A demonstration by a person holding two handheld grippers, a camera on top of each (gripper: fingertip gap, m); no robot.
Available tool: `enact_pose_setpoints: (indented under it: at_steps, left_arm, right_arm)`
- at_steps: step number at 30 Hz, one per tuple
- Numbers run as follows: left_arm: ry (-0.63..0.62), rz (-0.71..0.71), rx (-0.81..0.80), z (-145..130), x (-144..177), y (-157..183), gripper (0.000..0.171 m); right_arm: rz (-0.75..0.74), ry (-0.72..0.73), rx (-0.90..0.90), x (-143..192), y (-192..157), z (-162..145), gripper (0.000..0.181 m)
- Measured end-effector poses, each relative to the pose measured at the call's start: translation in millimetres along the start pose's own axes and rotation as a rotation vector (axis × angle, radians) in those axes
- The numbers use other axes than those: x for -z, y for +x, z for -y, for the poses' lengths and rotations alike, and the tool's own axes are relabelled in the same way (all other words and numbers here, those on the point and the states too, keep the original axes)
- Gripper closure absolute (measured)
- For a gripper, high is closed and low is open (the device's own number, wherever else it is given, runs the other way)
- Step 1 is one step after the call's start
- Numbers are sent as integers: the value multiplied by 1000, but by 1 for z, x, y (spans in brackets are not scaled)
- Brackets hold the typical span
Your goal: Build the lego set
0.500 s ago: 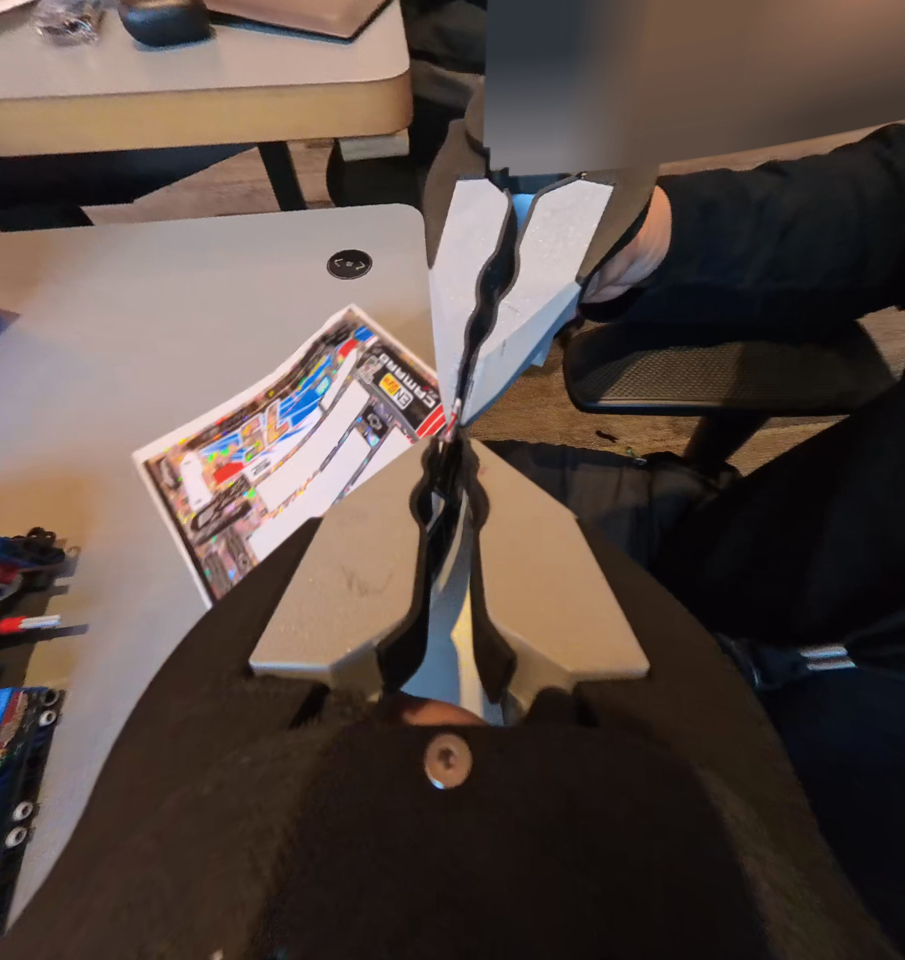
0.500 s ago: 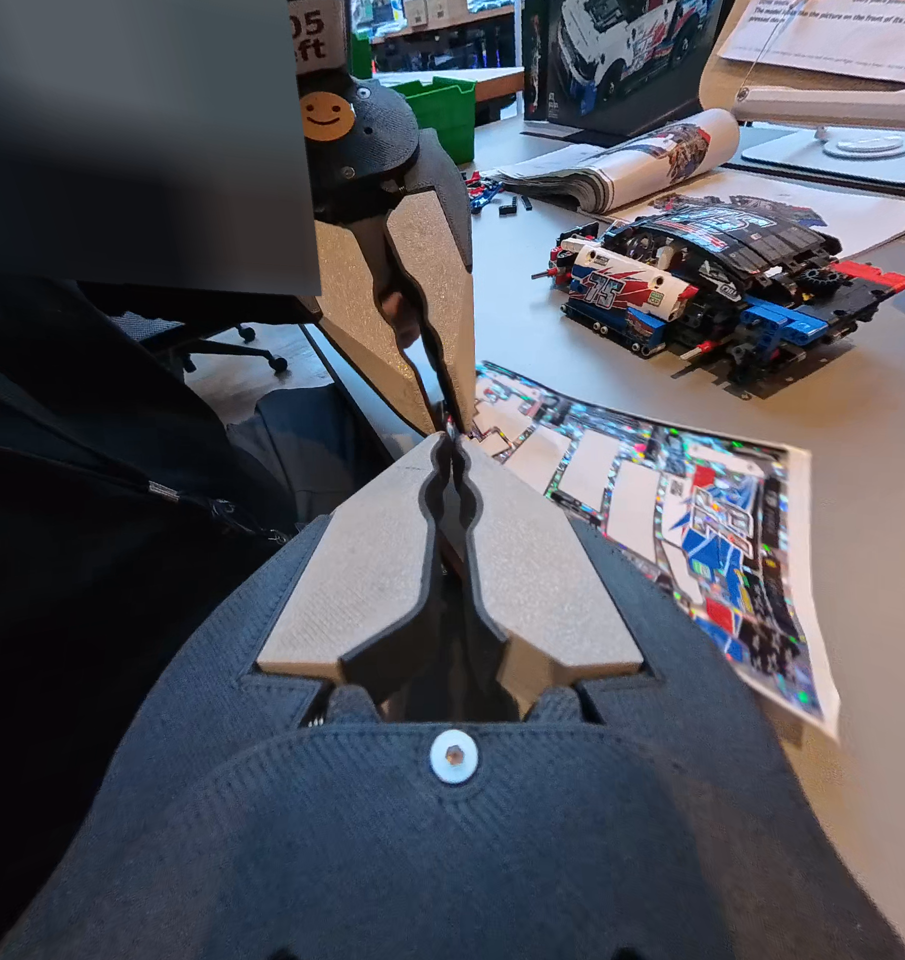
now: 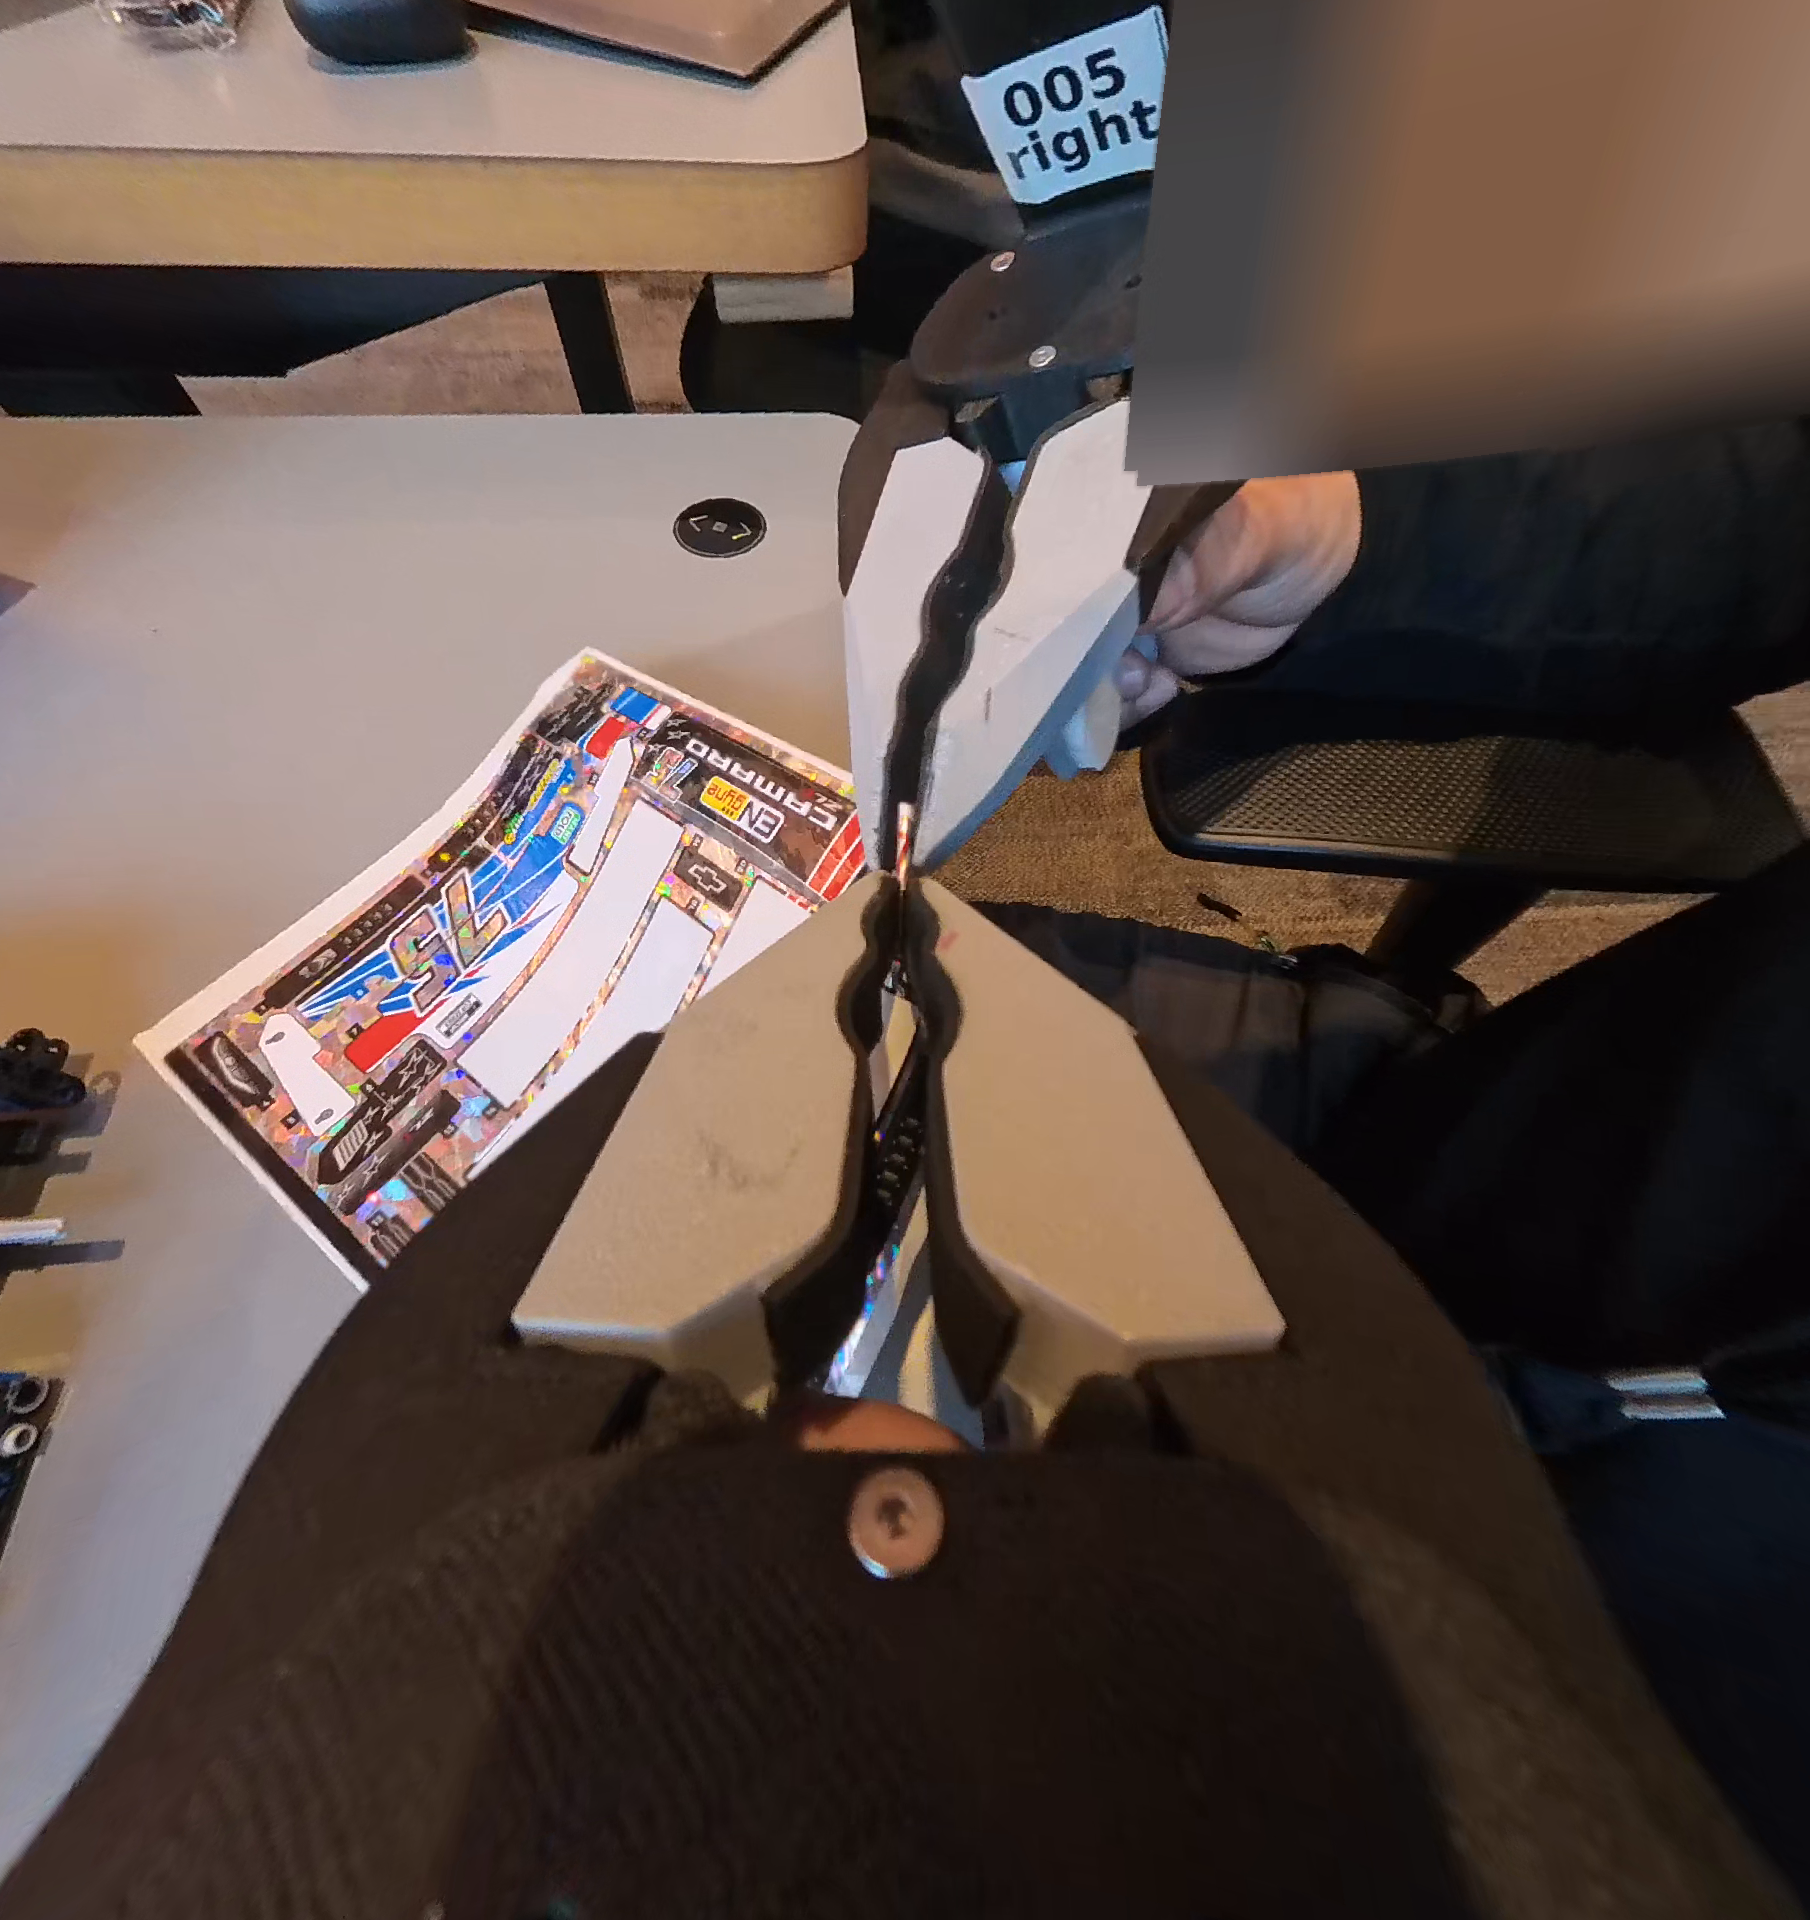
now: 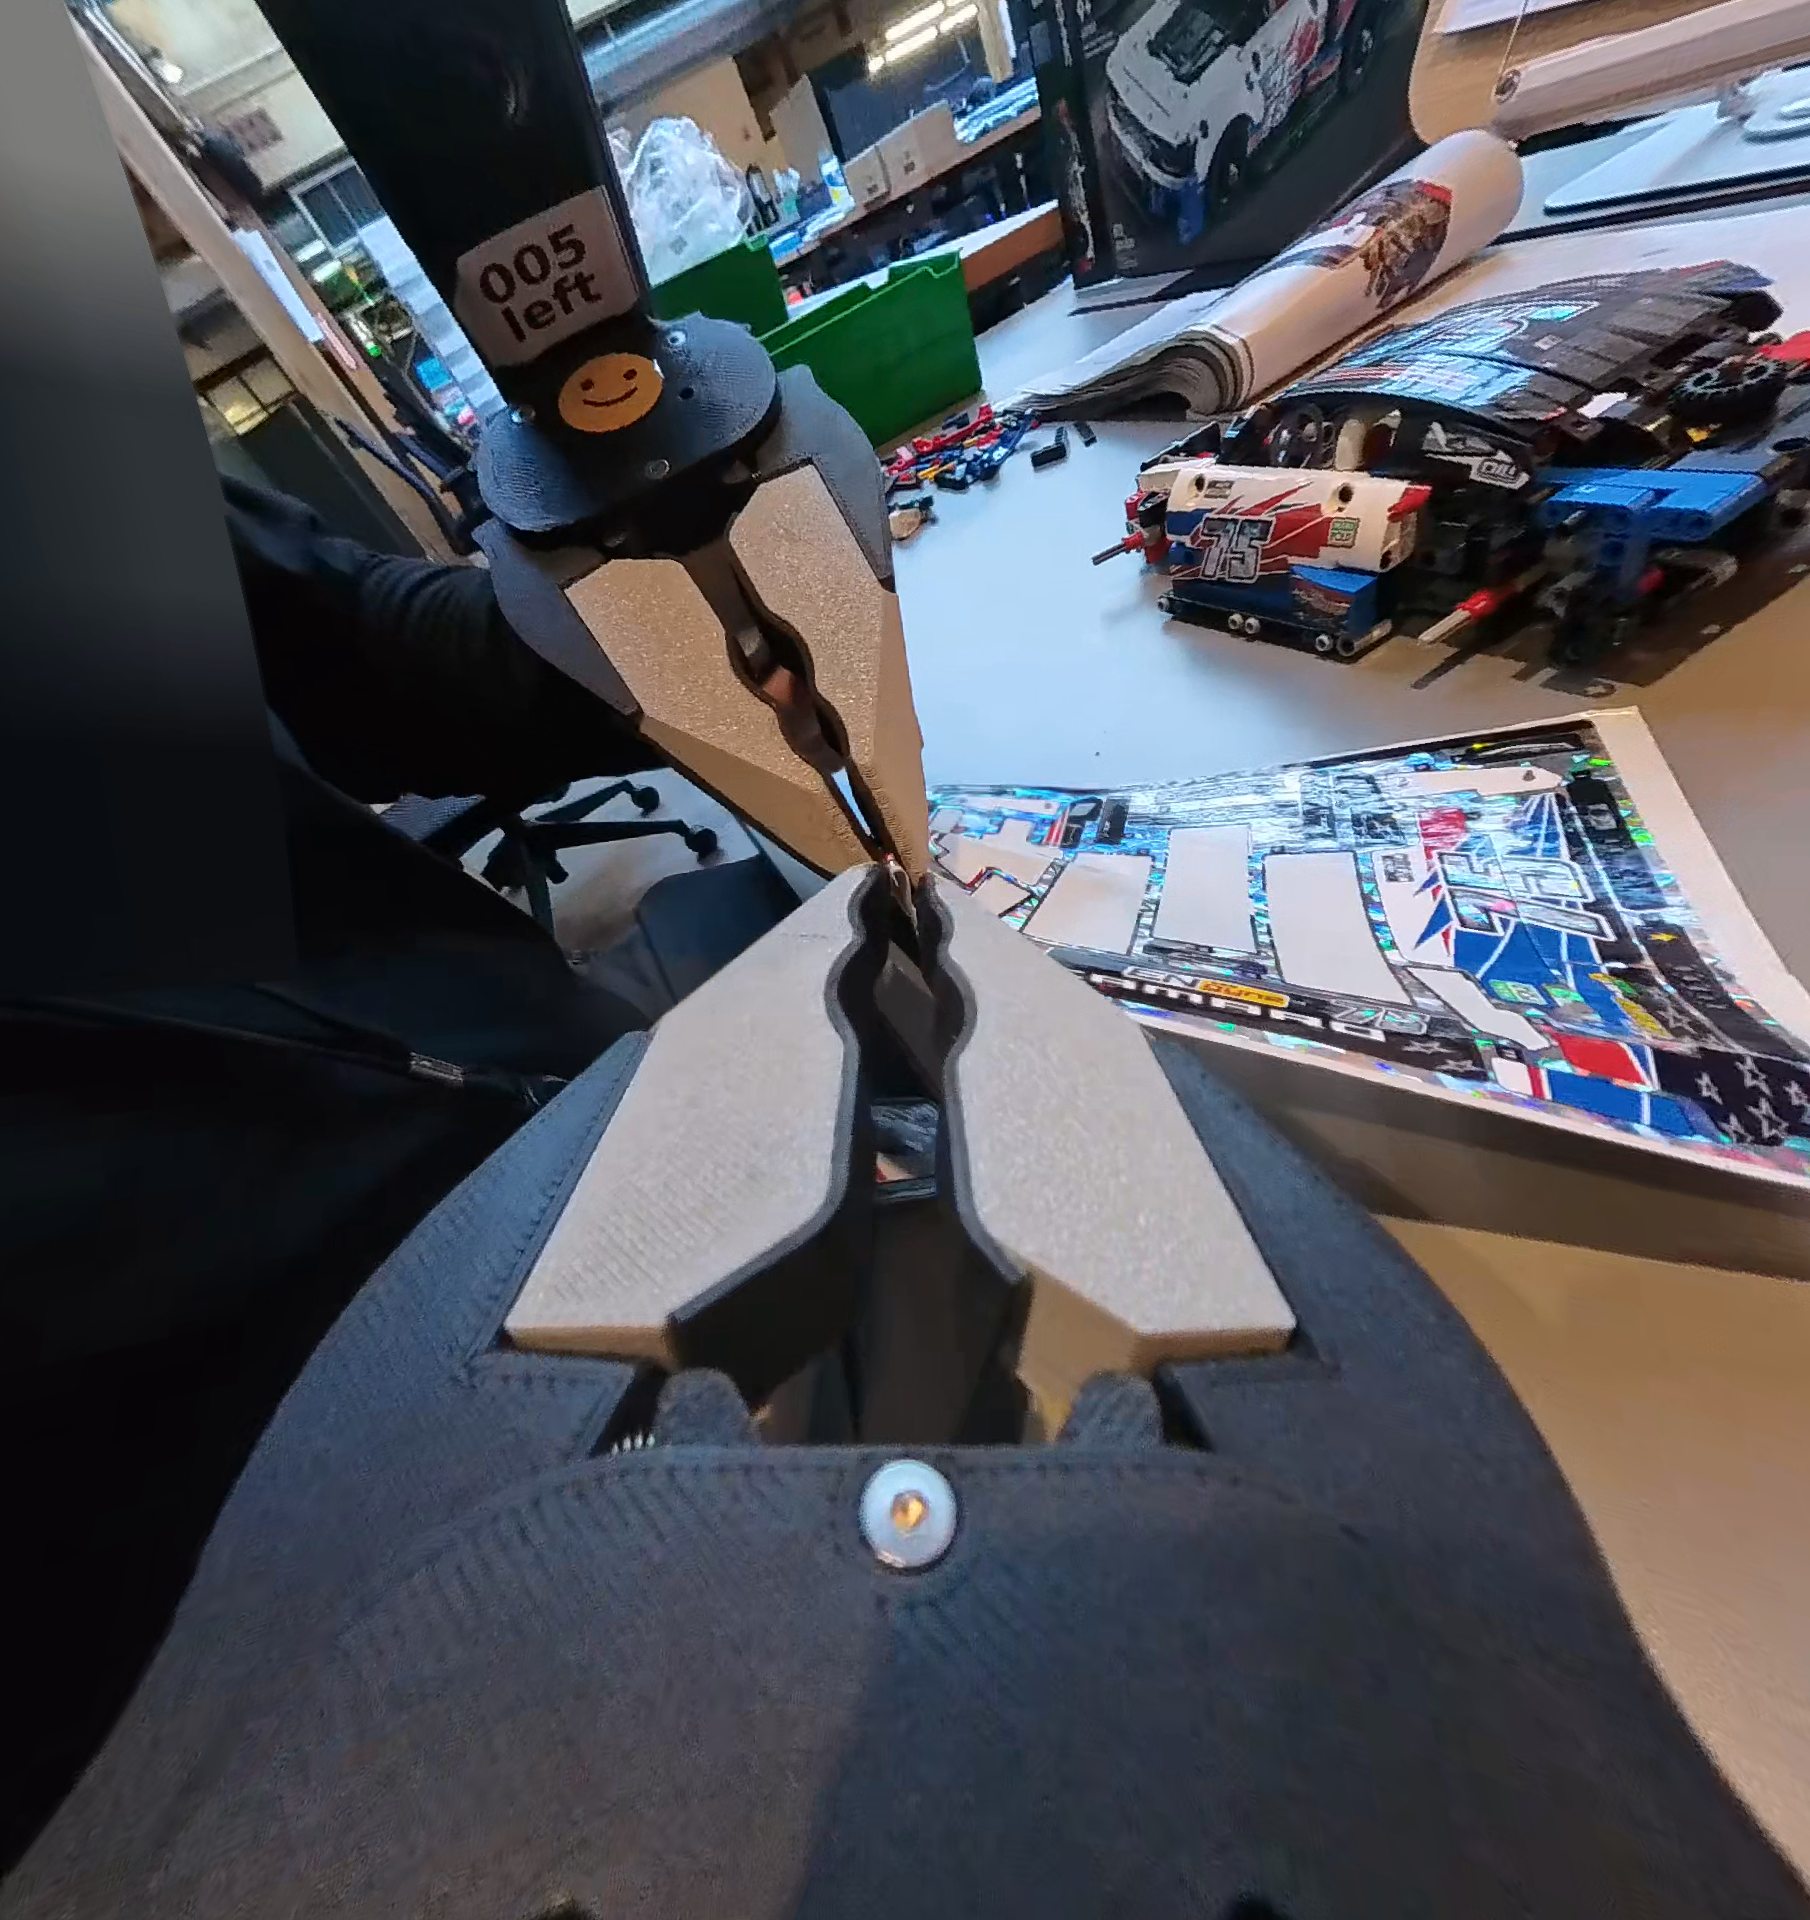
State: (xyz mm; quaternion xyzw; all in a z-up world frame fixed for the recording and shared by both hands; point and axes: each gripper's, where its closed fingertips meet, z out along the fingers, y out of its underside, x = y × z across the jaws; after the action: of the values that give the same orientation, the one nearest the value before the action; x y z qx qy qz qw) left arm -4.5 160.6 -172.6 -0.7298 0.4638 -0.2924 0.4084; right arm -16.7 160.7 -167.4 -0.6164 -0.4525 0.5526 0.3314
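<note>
My left gripper (image 3: 896, 883) and right gripper (image 4: 901, 904) meet tip to tip just off the table's near corner. The left one is shut on a thin black piece (image 3: 893, 1143) that runs along the gap between its fingers. The right gripper (image 3: 901, 844) is shut on a small red and white sticker (image 3: 904, 829), which touches the left gripper's (image 4: 896, 854) tips. The glittery sticker sheet (image 3: 485, 956) lies on the grey table, partly over the edge; it also shows in the right wrist view (image 4: 1400, 935). The part-built lego race car (image 4: 1503, 499) stands behind it.
Loose lego pieces (image 4: 963, 457) lie near a green bin (image 4: 880, 332), with a curled instruction booklet (image 4: 1327, 281) and the set's box (image 4: 1223, 114) farther back. More lego parts (image 3: 7, 1081) sit at the table's left. An office chair (image 3: 1452, 790) and a person's sleeve are close by. My left and right fingertips are right by each other.
Both grippers stay shut and tip to tip. The right gripper has tilted and drawn back a little, so more of each gripper's body shows in the other's view.
</note>
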Motion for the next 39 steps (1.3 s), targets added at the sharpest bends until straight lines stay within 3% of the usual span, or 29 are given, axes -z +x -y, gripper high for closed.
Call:
enact_pose_setpoints:
  at_steps: [12, 16, 18, 25, 33, 39]
  left_arm:
    - [49, -87, 172, -1, 3, 4, 171]
    - [29, 8, 119, -3, 1, -6, 171]
    - [42, 11, 125, 0, 1, -6, 171]
    - [56, -4, 222, 1, -2, -10, 171]
    - [12, 65, 136, -5, -7, -11, 171]
    - [-12, 123, 43, -8, -10, -11, 171]
  right_arm:
    - [-9, -13, 74, -2, -3, -1, 181]
    - [-128, -33, -20, 6, 16, 0, 172]
    - [-156, 15, -54, 15, 17, 7, 178]
    - [-108, 8, -190, 14, 10, -3, 173]
    - [-66, 26, -253, 4, 10, -7, 168]
    - [-35, 112, -331, 6, 16, -3, 178]
